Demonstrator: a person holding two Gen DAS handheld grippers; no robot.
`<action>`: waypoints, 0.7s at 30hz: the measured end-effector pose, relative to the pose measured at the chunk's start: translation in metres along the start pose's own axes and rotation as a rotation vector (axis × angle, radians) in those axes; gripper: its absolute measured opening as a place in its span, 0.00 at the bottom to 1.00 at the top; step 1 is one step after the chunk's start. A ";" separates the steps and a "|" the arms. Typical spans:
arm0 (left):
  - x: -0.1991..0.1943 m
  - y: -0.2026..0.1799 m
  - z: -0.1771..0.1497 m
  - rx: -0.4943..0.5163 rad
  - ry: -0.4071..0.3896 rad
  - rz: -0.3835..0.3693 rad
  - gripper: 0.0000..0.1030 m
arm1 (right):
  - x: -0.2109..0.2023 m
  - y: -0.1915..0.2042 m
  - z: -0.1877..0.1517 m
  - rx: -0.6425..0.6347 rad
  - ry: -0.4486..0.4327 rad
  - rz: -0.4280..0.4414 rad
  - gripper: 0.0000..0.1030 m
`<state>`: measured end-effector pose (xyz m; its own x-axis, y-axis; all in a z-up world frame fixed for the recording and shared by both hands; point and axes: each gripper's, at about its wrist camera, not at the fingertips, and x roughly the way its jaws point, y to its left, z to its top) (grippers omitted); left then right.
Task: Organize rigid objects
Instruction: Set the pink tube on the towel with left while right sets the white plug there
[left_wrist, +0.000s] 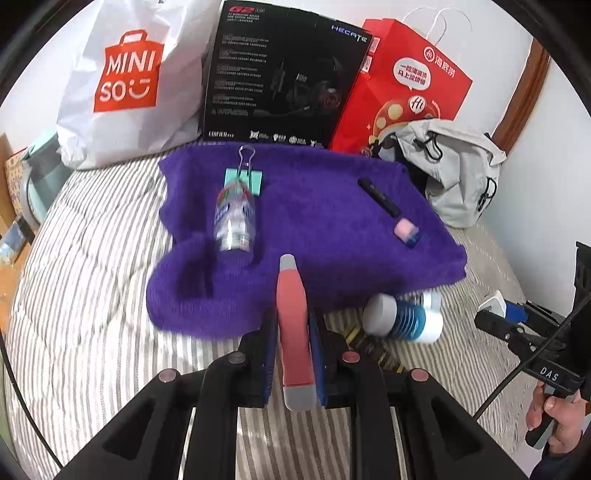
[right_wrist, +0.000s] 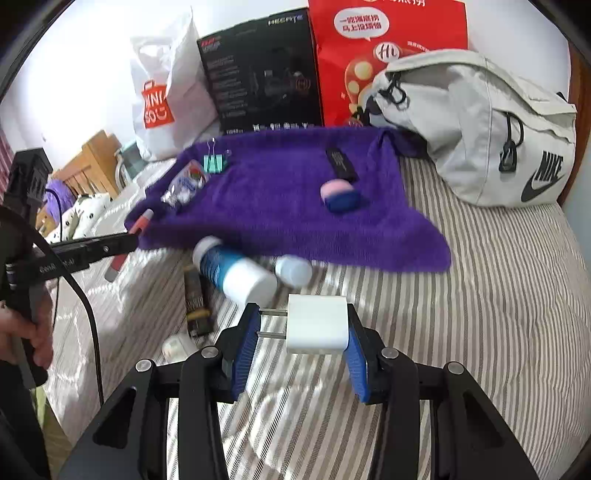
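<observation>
Left hand-held gripper (left_wrist: 293, 332) pinches a red-and-grey utility knife (left_wrist: 293, 325) over the near edge of the purple towel (left_wrist: 314, 221); right hand-held gripper (right_wrist: 301, 328) clamps a white charger plug (right_wrist: 318, 325) above the striped bed (right_wrist: 480, 295); a clear bottle (left_wrist: 234, 218), green binder clip (left_wrist: 243, 179), black stick (left_wrist: 378, 195) and pink-blue eraser (left_wrist: 406, 230) lie on the towel; a blue-white bottle (right_wrist: 232, 271) lies just off its edge.

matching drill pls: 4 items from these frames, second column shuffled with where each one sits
Items:
1. white charger plug
2. red-and-grey utility knife
3. teal binder clip
4. blue-and-white bottle

Places:
A. on the purple towel, far side
B. between the left gripper jaws
C. on the striped bedding, just off the towel's near edge
D. between the right gripper jaws

Pairs: 1-D, 2-B, 3-A, 4-C
</observation>
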<state>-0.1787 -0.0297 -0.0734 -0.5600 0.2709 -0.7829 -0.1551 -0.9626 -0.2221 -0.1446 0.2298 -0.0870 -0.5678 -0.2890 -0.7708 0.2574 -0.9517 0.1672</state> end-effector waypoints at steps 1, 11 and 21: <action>0.000 0.000 0.004 -0.001 -0.004 0.001 0.16 | -0.001 -0.001 0.005 -0.001 -0.007 0.004 0.43; 0.018 0.003 0.039 -0.001 -0.003 0.002 0.16 | 0.020 -0.019 0.064 0.006 -0.033 0.013 0.43; 0.042 0.008 0.051 -0.006 0.028 -0.003 0.16 | 0.083 -0.034 0.085 -0.041 0.115 -0.031 0.43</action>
<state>-0.2448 -0.0258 -0.0788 -0.5362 0.2735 -0.7985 -0.1516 -0.9619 -0.2276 -0.2673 0.2298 -0.1041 -0.4830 -0.2438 -0.8410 0.2745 -0.9542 0.1189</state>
